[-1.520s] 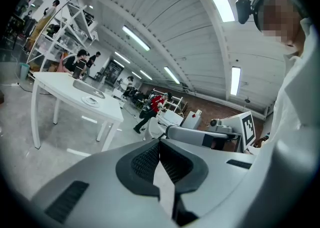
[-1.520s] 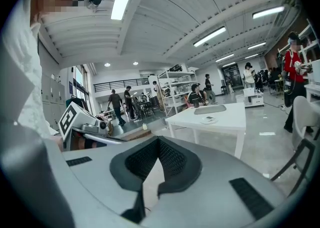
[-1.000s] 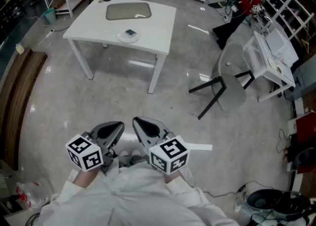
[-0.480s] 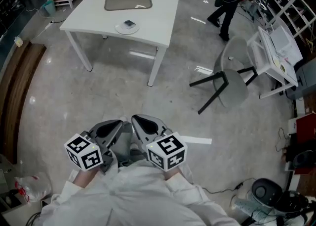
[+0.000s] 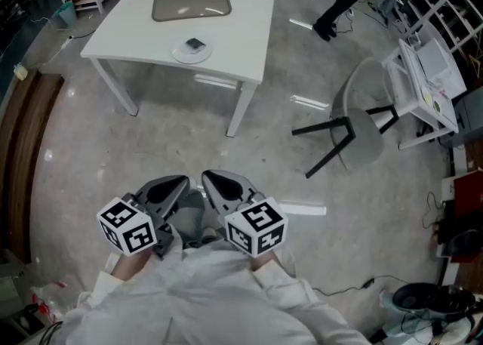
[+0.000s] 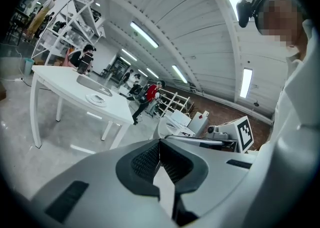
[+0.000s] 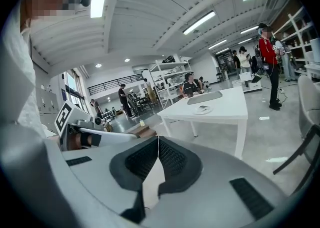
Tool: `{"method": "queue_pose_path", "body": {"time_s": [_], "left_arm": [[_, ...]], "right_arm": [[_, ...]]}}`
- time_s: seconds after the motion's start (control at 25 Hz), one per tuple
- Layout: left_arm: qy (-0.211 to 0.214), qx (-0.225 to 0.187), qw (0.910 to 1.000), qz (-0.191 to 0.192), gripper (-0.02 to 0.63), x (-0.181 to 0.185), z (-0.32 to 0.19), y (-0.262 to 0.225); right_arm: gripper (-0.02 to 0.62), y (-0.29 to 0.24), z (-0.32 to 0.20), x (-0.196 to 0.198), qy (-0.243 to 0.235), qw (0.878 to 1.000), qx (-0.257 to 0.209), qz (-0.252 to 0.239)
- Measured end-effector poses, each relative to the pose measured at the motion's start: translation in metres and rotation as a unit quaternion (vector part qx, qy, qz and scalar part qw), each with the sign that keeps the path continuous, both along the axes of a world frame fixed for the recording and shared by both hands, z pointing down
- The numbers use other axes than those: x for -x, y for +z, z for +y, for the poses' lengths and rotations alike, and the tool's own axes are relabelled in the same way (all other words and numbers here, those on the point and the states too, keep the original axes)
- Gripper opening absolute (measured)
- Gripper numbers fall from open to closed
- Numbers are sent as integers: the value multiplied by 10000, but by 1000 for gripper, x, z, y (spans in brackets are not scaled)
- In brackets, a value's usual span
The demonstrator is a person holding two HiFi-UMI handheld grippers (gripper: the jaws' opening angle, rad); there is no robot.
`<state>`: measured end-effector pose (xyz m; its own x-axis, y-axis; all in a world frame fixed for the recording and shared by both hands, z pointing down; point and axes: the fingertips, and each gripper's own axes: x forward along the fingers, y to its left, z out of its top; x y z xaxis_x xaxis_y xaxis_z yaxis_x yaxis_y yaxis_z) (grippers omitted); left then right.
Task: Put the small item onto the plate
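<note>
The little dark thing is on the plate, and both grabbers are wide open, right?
Not open. The small dark item is on the white plate, but the left gripper and right gripper are both shut and empty, as the gripper views show.

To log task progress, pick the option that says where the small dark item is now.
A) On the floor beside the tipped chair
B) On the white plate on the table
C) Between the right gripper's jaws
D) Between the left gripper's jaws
B: the small dark item lies on the white plate on the table, while the left gripper and right gripper are both shut on nothing, far from the table.
</note>
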<state>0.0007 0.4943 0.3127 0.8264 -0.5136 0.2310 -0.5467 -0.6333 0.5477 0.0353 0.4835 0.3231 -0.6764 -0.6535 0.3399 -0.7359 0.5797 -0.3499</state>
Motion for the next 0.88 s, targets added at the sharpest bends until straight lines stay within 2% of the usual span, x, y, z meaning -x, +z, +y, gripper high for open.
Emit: {"method": "queue_pose_path", "body": {"time_s": [0.28, 0.48, 0.6, 0.76, 0.88], "left_arm": [[200, -100, 9997, -36, 11, 11, -94, -15], [312, -169, 9994, -41, 11, 23, -150, -20], [416, -166, 9990, -66, 11, 28, -175, -19], [617, -311, 9972, -302, 11, 30, -196, -17], [783, -279, 9961, -293, 11, 29, -208, -13]], "right_arm": [[15, -18, -98, 10, 259, 9995, -170, 85], [15, -24, -147, 21, 450, 9986, -249, 124], [15, -20, -169, 30, 493, 9985, -202, 161], [15, -18, -192, 34, 600, 9980, -104, 142], [15, -13, -210, 31, 703, 9974, -22, 133]]}}
